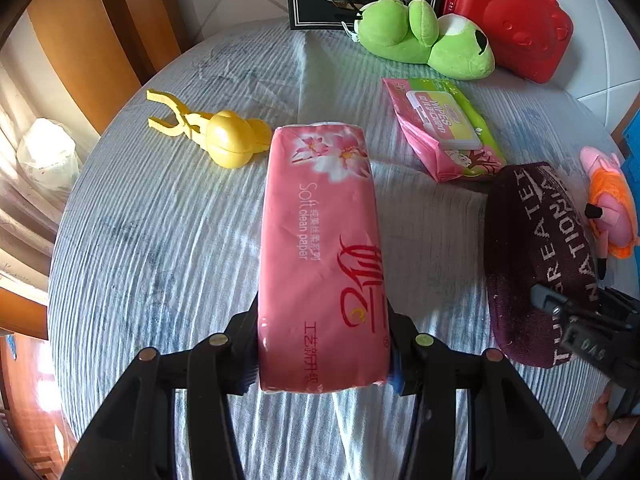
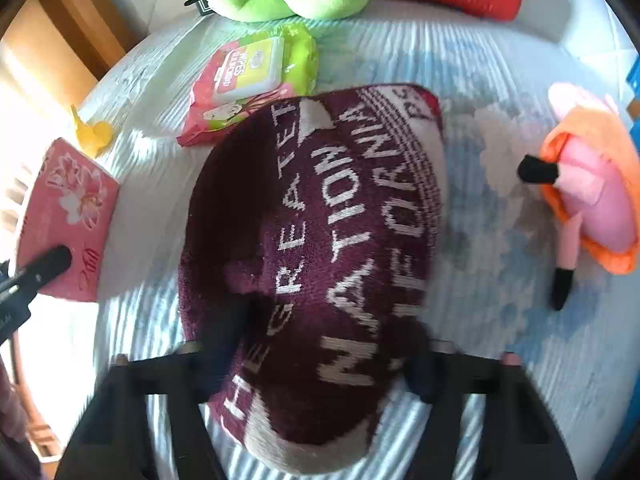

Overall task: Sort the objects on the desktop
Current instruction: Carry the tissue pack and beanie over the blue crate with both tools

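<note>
While both grippers sit at the near edge of the cloth-covered table, each has its item running straight away from it, long axis far-ward.

L gripper is clamped on the near end of the pink tissue pack, pads on both side faces, pack sticking out toward the far side. R gripper straddles the near end of the maroon knit hat, w/ its fingers pressed into the fabric on either side; view is blurred, so grip looks closed on it, likely not yet firm. Hat lies right of the tissue pack, close beside it, so R hand is the nearer one for the hat. Wipes pack lies just beyond the hat; yellow clip toy far-left; green frog plush at the far edge.
</note>
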`<state>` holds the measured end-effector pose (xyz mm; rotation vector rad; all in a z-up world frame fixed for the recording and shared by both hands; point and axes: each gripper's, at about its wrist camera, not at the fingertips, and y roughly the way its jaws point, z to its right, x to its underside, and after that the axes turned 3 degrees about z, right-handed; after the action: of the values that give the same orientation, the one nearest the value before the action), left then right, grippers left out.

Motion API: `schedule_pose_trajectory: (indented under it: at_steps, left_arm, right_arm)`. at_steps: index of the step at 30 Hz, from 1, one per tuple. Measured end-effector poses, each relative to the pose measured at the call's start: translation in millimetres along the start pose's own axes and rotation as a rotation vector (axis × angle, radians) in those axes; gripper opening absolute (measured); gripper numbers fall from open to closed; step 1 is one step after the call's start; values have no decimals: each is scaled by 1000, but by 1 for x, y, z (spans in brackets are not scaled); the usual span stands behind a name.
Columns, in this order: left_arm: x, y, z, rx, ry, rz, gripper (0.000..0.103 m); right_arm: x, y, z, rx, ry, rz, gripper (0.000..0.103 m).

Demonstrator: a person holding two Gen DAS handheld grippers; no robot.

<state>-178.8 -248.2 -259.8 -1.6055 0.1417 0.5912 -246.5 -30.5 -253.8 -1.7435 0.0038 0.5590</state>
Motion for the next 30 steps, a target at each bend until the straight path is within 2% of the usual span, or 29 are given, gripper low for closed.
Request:
schedule_pose_trajectory:
  at_steps: [1, 2, 5, 8, 11, 13, 19, 24, 30]
  left_arm:
    - [1, -1, 1, -3, 6, 3, 46]
    - [2, -3, 2, -3, 6, 7, 46]
    - [3, -16, 7, 7, 9, 34, 45]
    - [1, -44, 19, 14, 43, 105, 45]
    - [-1, -75, 33, 31, 72, 172, 45]
    - [-3, -96, 45, 45, 92, 218, 45]
    - [-11, -161, 93, 111, 167, 372, 45]
    - [-18, -217, 157, 193, 242, 507, 45]
    - [-17, -275, 254, 319, 332, 620, 45]
  right_arm:
    - [-1, -5, 4, -20, 12, 11, 23]
    - [-2, -11, 7, -46, 22, 22, 21]
    - [0, -29, 7, -108, 32, 71, 20]
    - [6, -47, -1, -167, 53, 133, 20]
    - [11, -74, -3, -182, 55, 230, 20]
    - [10, -107, 2, -175, 48, 316, 20]
    - [15, -216, 34, -108, 48, 573, 20]
    - [34, -314, 74, -8, 67, 777, 20]
    - [65, -396, 129, 143, 104, 911, 20]
